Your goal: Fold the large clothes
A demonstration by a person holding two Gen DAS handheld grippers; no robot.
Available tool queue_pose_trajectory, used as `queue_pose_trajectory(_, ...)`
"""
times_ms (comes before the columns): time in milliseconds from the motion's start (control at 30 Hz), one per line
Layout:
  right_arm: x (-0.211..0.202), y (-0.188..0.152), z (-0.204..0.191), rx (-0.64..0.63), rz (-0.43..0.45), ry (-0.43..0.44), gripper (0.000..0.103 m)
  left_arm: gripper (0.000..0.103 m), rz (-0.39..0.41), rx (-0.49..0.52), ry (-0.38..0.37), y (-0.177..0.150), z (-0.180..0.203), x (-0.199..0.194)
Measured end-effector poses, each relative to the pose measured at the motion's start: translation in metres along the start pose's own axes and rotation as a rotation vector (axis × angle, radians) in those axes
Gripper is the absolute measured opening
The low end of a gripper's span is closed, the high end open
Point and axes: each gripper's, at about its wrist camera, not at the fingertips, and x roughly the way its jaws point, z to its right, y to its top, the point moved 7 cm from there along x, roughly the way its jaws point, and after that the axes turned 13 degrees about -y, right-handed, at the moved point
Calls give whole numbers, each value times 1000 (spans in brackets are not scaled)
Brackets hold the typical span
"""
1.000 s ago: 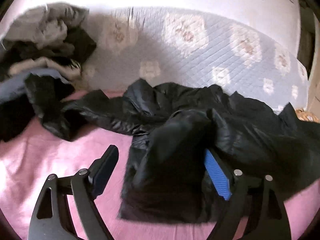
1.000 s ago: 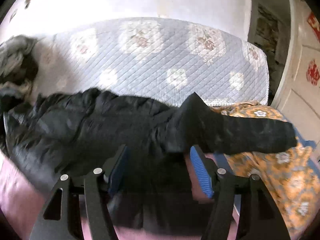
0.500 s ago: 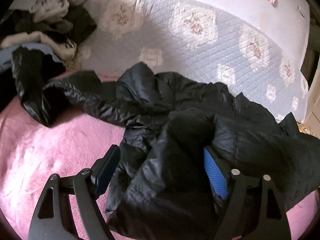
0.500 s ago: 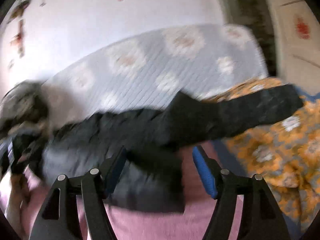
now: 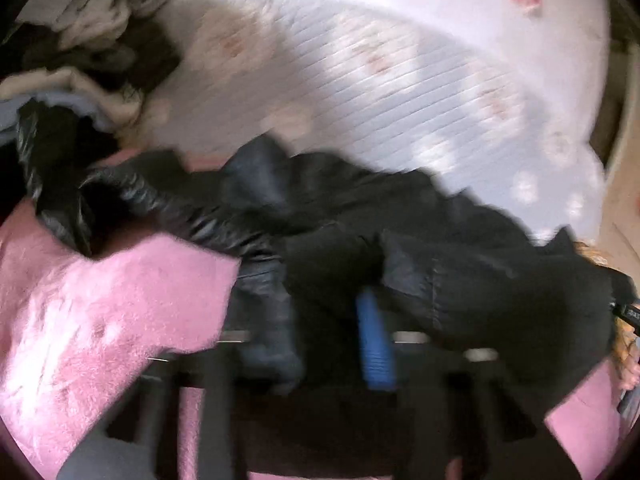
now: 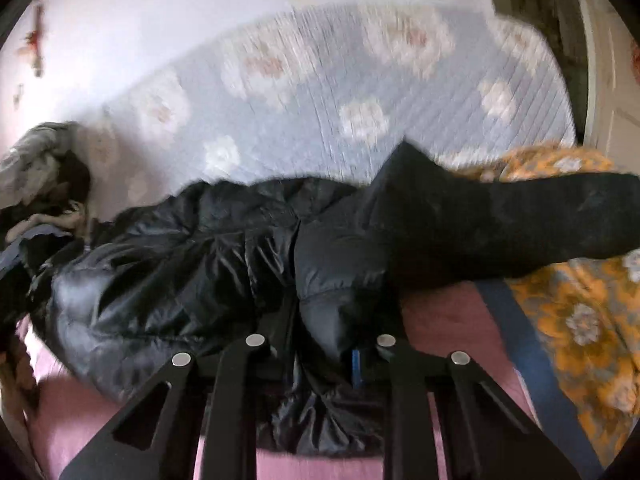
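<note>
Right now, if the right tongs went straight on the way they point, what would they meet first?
The right tongs are already shut on the black puffer jacket, so they would only push deeper into it. Beyond the jacket lies the quilted floral mattress; how far is unclear in this blurred view.

The left tongs (image 5: pixel 320 340) are reaching forward low over the bed, their two black fingers drawn close together and pinching a bunch of the black jacket (image 5: pixel 460 272); one blue pad (image 5: pixel 374 344) is showing, pressed against the fabric, while the other finger is lying buried under cloth and blurred. The right tongs (image 6: pixel 320 344) are pointing forward near the bed's front edge, fingers likewise narrowed and clamping a fold of the same jacket, with only a sliver of blue pad (image 6: pixel 355 368) peeking out beside the pinched fabric.
</note>
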Motion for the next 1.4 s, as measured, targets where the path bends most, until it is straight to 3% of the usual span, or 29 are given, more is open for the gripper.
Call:
queue_pose_trajectory(67, 20, 2, 4, 2, -16, -45, 25, 9, -12, -30, -5, 1, -7, 9)
queue_pose_trajectory(133, 30, 2, 12, 13, -9, -111, 43, 8, -22, 12, 80, 5, -6, 13)
queue_pose_trajectory(200, 20, 0, 22, 57, 31, -118, 54, 8, -37, 73, 166, 5, -2, 17)
queue_pose_trajectory(300, -2, -11, 31, 85, 46, -99, 54, 13, -45, 158, 241, 5, 9, 19)
queue_pose_trajectory(333, -5, -15, 32, 86, 37, -78, 54, 20, -37, 180, 245, 4, 12, 17)
queue_pose_trajectory(400, -8, -25, 30, 69, -7, -24, 54, 95, -22, 165, 251, 4, 12, 7)
queue_pose_trajectory(433, -8, -32, 30, 69, -34, 8, 54, 103, 1, 140, 238, 3, 11, 0)
queue_pose_trajectory(500, -4, -40, 32, 83, -69, 46, 56, 103, -8, 67, 179, -2, 6, -11)
queue_pose_trajectory(600, 17, -53, 34, 139, -166, 123, 59, 103, -125, -79, 127, -17, -13, -3)
queue_pose_trajectory(667, 19, -53, 33, 155, -157, 137, 59, 95, -172, -145, 65, -26, -22, 6)
queue_pose_trajectory(700, 19, -51, 30, 148, -158, 144, 52, 61, -142, -112, 71, -24, -21, 3)
queue_pose_trajectory(733, 18, -52, 27, 140, -157, 146, 31, 39, -138, -88, 52, -23, -16, 1)
queue_pose_trajectory(767, 16, -52, 22, 125, -144, 152, 21, 18, -139, -88, 0, -24, -9, -1)
queue_pose_trajectory(800, 11, -53, 19, 108, -122, 148, 12, 12, -112, -89, -4, -22, -5, -8)
queue_pose_trajectory(867, -1, -54, 17, 74, -80, 105, 9, 8, -64, -52, 21, -19, 5, -24)
queue_pose_trajectory(967, -31, -62, 23, 88, -62, 82, 8, 7, -32, 18, 57, -22, 22, -51)
queue_pose_trajectory(1133, -81, -89, 32, 64, -64, 68, 9, 8, -74, 47, 58, -50, 31, -92)
queue_pose_trajectory(1167, -88, -94, 33, 50, -64, 57, 9, 13, -78, 56, 56, -57, 31, -97)
queue_pose_trajectory(1233, -98, -103, 35, 1, -39, -24, 12, 28, -75, 100, 103, -68, 32, -103)
queue_pose_trajectory(1300, -101, -106, 38, -62, 11, -144, 21, 78, -14, 153, 218, -66, 31, -112)
queue_pose_trajectory(1333, -102, -104, 40, -81, 35, -212, 26, 82, 22, 168, 249, -62, 32, -117)
queue_pose_trajectory(1400, -110, -95, 41, -81, 82, -287, 29, 83, 96, 197, 233, -51, 42, -131)
